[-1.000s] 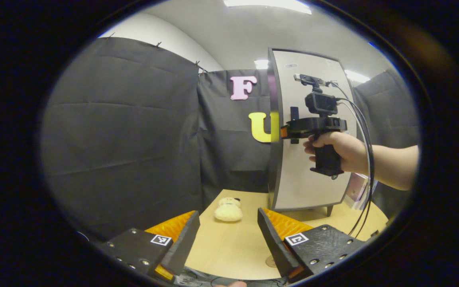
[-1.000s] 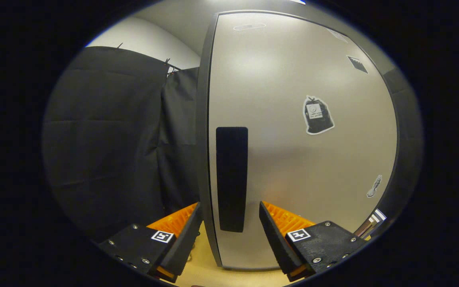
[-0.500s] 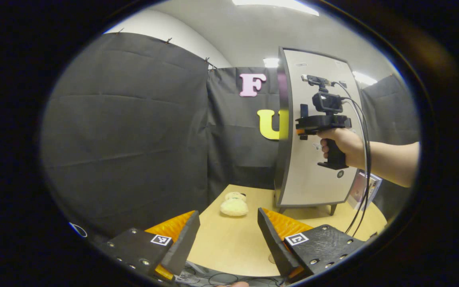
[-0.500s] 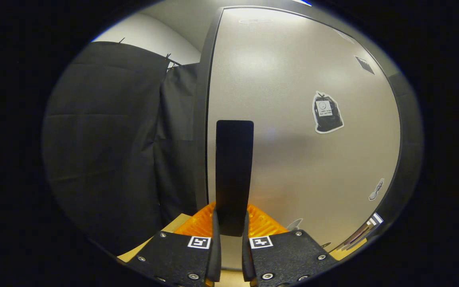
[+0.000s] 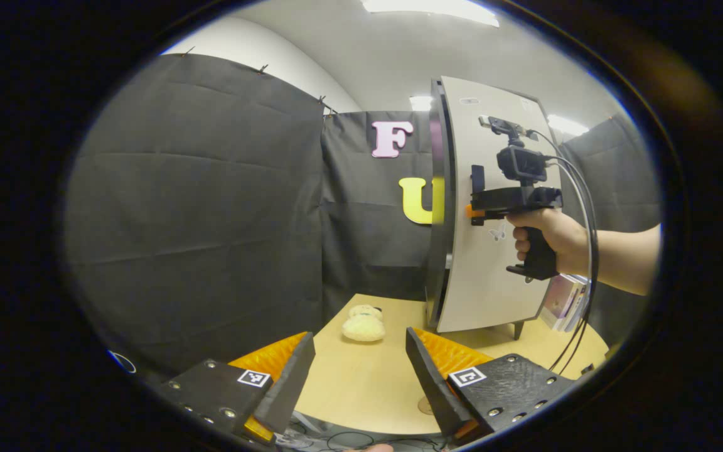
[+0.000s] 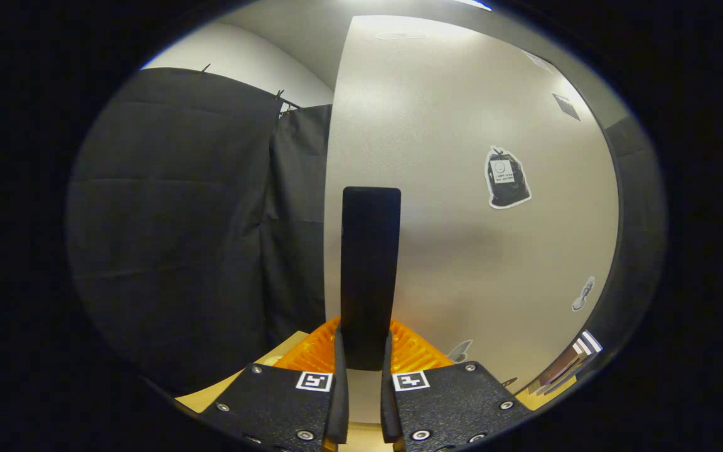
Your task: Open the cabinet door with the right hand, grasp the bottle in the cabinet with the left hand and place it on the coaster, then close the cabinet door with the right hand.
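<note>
Both fingers of the right gripper clench the door handle; left gripper released near plush toy.

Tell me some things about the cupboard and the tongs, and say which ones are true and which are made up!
1. The right tongs are squeezing the black door handle. True.
2. The left tongs are holding a bottle. False: they are open and hold nothing.
3. A fluffy cream toy sits on the wooden table. True.
4. The cabinet door is plain, with no stickers. False: it has several stickers on it.
5. A hand holds the right tongs. True.
</note>
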`<state>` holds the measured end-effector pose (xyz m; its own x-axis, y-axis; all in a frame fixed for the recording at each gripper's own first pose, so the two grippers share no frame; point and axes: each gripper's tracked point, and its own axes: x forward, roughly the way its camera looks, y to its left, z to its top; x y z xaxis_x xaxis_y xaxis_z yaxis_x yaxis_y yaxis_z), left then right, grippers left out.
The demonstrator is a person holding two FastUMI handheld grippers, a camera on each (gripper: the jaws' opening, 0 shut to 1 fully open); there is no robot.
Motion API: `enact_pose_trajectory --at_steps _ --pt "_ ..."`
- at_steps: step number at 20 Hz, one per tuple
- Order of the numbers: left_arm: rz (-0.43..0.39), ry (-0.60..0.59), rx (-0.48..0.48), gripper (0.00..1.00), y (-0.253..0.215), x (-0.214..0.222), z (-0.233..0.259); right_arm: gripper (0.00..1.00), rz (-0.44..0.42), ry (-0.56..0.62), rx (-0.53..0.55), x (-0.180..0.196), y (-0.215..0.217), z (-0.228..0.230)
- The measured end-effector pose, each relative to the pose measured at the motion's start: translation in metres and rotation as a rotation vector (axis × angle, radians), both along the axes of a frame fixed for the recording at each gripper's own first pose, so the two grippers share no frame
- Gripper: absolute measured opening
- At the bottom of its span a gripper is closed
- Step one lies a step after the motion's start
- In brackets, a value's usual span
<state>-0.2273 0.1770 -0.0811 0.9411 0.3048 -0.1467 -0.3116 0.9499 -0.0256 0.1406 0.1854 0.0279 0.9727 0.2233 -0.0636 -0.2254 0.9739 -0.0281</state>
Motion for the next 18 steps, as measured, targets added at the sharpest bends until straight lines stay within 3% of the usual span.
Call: enact_pose_trajectory --at_steps 5,9,15,18 --pt "-0.046 0.037 0.001 0.87 -0.012 0.012 -0.023 0.21 0.076 0.006 -0.013 -0.016 -0.005 -0.002" --pt "-0.075 -0.013 0.048 0.87 -0.036 0.016 -0.002 0.21 0.136 0.025 0.007 -0.016 -0.015 -0.005" --pt "-0.057 -0.044 0.096 0.87 -0.079 0.020 0.033 0.21 0.286 0.030 0.036 -0.022 -0.030 -0.006" --pt "-0.116 -0.061 0.129 0.86 -0.117 0.013 0.048 0.20 0.314 0.048 0.051 -0.026 -0.037 -0.009"
